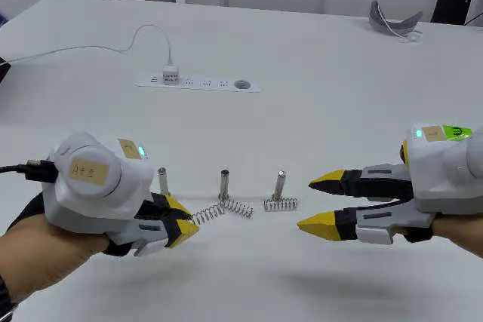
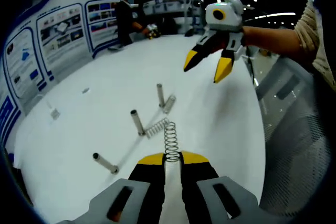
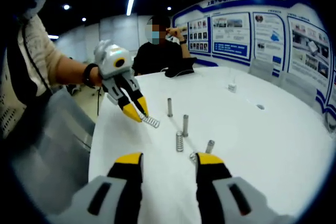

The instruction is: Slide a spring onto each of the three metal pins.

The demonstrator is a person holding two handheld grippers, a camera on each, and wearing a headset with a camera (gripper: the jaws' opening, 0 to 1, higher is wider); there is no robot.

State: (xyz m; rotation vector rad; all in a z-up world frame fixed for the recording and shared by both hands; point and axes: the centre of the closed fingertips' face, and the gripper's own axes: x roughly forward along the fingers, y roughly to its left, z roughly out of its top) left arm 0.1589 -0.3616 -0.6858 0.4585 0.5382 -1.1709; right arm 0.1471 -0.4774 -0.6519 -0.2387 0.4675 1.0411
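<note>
**Figure.** A white table [image 1: 317, 65] in a hall lined with poster boards [image 3: 236, 30]. A power strip [image 1: 198, 81] lies well behind the work area.

We begin at the left gripper [image 2: 172, 157], whose jaws are closed on one end of the held spring [image 2: 171, 137], so that the coil projects straight forward from between the yellow tips. Holding it by the end leaves the bore and most of the length free, which we judge is what threading it over the top of a pin calls for.

Beyond it stand the left pin [image 1: 163, 181], the middle pin [image 1: 224, 184] and the right pin [image 1: 279, 184]. They are upright in a row, spaced apart, and all bare, so each can be approached from above.

A second spring [image 1: 240, 207] lies on the table at the foot of the middle pin, and a third spring [image 1: 280, 203] lies at the foot of the right pin. Each is thus staged beside a pin. The free end of the held spring reaches close to the second spring, but we cannot tell whether they touch.

Farther out, the right gripper [image 1: 323, 201] hovers with its jaws wide apart and empty, tips pointing toward the right pin. We read this as readiness to take the third spring or to steady a pin. No spring is on a pin yet, so we place the task at its first step.
</note>
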